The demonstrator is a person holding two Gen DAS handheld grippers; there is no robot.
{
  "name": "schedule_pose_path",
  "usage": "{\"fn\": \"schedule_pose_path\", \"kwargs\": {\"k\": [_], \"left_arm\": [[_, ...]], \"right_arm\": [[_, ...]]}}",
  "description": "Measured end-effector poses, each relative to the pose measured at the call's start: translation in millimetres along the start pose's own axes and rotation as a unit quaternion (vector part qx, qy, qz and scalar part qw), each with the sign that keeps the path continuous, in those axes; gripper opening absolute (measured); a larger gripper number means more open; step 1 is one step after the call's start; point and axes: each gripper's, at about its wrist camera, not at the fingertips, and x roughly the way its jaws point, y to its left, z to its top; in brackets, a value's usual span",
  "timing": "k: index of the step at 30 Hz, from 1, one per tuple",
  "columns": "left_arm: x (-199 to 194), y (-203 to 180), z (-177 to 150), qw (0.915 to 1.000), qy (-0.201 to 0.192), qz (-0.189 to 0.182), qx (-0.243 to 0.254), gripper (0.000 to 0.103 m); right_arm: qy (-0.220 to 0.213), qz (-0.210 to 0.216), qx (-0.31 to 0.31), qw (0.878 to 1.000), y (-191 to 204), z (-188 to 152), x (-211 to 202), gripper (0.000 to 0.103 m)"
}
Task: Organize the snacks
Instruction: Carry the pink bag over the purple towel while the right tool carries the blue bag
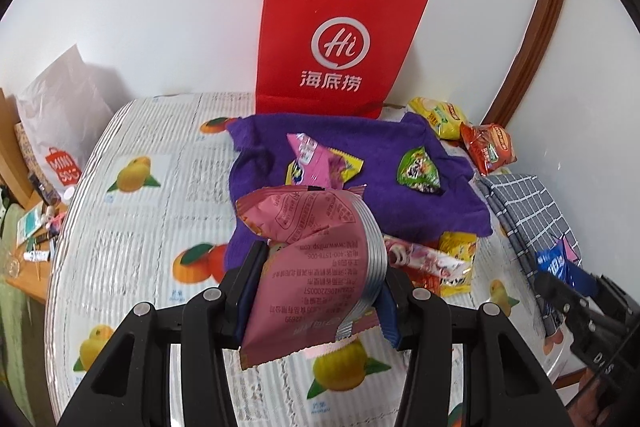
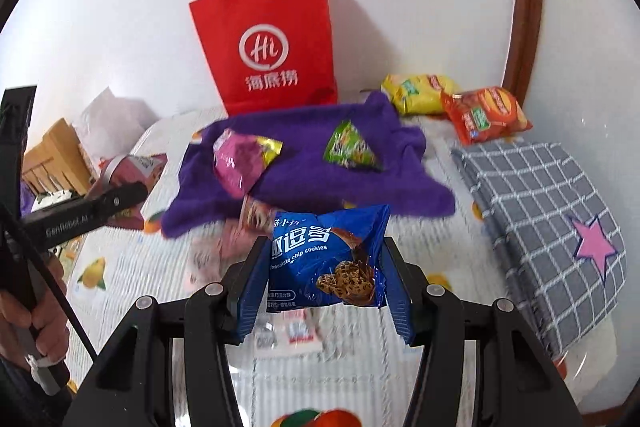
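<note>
- The left gripper (image 1: 316, 291) is clamped on a pink snack packet (image 1: 308, 263), holding it above the counter (image 1: 132, 239), which is covered in a fruit-print sheet.
- The right gripper (image 2: 324, 287) is closed around a blue cookie packet (image 2: 326, 261), lifted over the same counter.
- A purple towel (image 1: 360, 163) lies spread on the counter; on it sit a pink-and-yellow packet (image 1: 316, 163) and, apart from it, a green packet (image 1: 418, 171).
- A red paper bag (image 1: 336, 39) stands upright at the wall just behind the towel.
- A yellow packet (image 2: 420, 93) and an orange packet (image 2: 486, 115) lie touching near the wall, to the right of the towel.
- A grey checked cloth (image 2: 536, 211) with a pink star lies at the right side.
- More packets (image 1: 444, 263) lie at the towel's near edge.
</note>
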Motion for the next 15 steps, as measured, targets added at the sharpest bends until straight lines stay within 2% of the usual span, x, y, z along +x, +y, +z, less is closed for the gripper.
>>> {"fn": "schedule_pose_path", "kwargs": {"k": [15], "left_arm": [[30.2,-8.8,42.4,0.9997,-0.003,0.017,0.015,0.047]], "right_arm": [[-0.026,0.02,-0.004,0.999,-7.4,66.9,25.3,0.053]]}}
